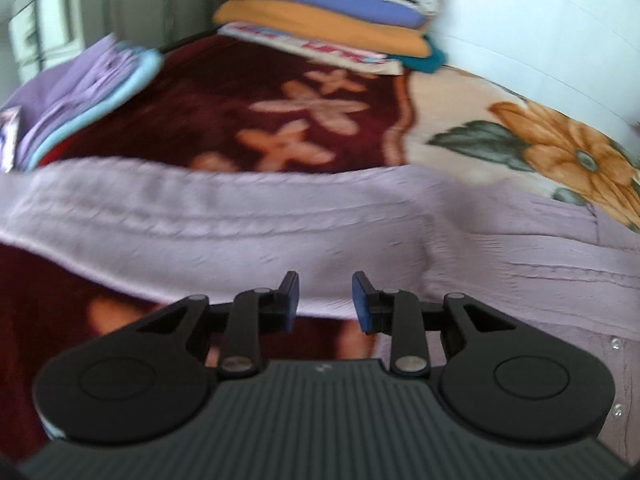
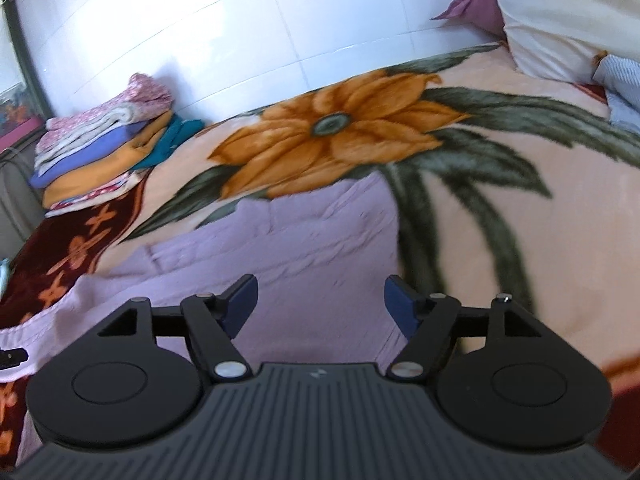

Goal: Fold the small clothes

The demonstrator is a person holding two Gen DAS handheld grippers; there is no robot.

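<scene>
Lilac garment (image 1: 320, 216) lies spread flat on the floral blanket (image 2: 480, 216), laid out for folding. Left gripper (image 1: 325, 300) and right gripper (image 2: 320, 304) both spread, pinching nothing.

Glossy white tiled wall (image 2: 224, 20) far behind, brightly lit; plush floral bed blanket (image 2: 500, 240) near; cream pillow (image 2: 560, 12) far right.

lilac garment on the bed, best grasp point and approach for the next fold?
Probably the lilac garment by its near hem, the loose edge right in front of the open left gripper. It lies flat on the floral blanket, so come in low from the near side and pinch that edge; the middle gives nothing to pinch.
</scene>
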